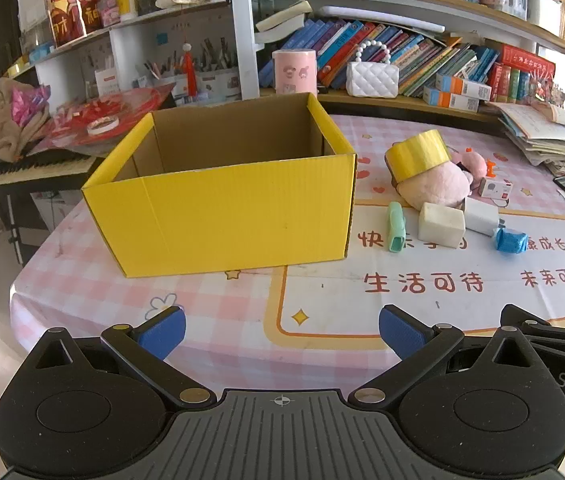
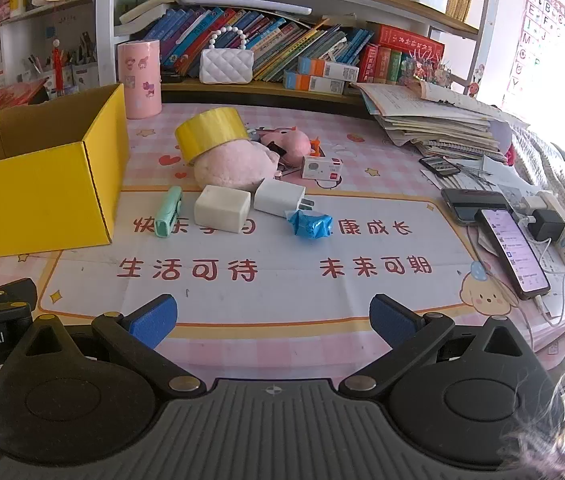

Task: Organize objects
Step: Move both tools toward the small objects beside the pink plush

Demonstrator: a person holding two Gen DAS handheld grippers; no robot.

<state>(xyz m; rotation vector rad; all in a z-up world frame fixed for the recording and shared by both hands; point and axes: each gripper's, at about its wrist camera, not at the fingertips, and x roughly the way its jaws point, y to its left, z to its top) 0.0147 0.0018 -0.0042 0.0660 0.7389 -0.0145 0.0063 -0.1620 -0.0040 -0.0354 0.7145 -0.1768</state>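
An open yellow cardboard box (image 1: 218, 208) stands on the table; it also shows at the left of the right wrist view (image 2: 42, 192). To its right lie a yellow tape roll (image 2: 210, 130) on a pink plush toy (image 2: 234, 166), a green clip-like item (image 2: 168, 212), a cream block (image 2: 222, 208), a white charger (image 2: 278, 198), a blue wrapped item (image 2: 309, 224) and a small white-red box (image 2: 322, 168). My left gripper (image 1: 282, 334) is open and empty, in front of the box. My right gripper (image 2: 272, 320) is open and empty, in front of the small items.
Bookshelves (image 2: 282, 40) with a white purse (image 2: 226, 65) and a pink cylinder (image 2: 139, 78) line the back. A paper stack (image 2: 434, 120), phones (image 2: 512, 248) and a power strip (image 2: 562, 228) sit at the right. A keyboard (image 1: 26, 166) stands left of the table.
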